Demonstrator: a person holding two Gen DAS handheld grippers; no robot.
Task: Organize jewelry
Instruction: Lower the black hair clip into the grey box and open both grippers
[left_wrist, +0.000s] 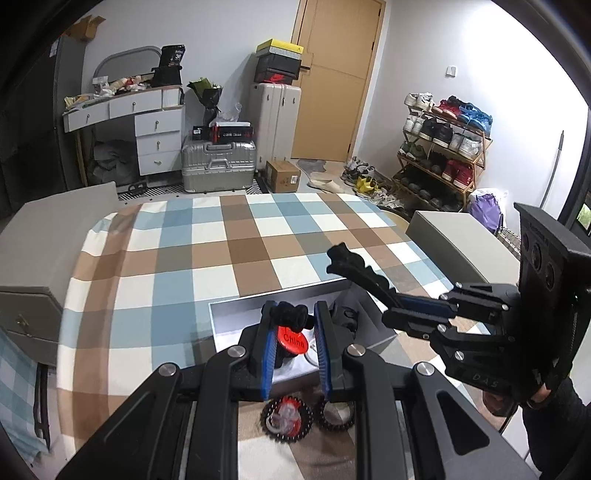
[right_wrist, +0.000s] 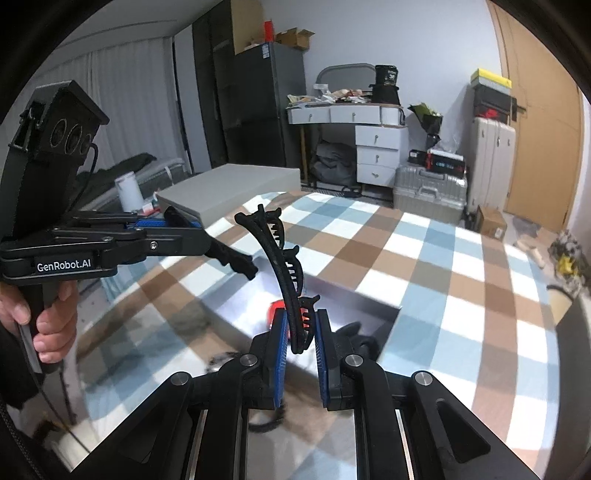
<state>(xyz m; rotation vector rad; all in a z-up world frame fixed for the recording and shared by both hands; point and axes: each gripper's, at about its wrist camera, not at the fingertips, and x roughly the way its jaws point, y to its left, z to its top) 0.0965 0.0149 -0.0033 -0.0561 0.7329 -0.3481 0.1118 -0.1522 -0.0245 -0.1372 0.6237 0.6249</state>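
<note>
Above the checked cloth (left_wrist: 221, 236), both hand-held grippers tilted downward, each clamping a black hair clip (right_wrist: 291, 280).

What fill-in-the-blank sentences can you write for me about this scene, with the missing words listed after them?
1. The right gripper is shut on a long, curved hair clip whose colour is ____.
2. The round red disc in the open box bears the word ____.
3. The checked cloth has white, blue and ____ squares.
Missing words: black; China; brown.
</note>
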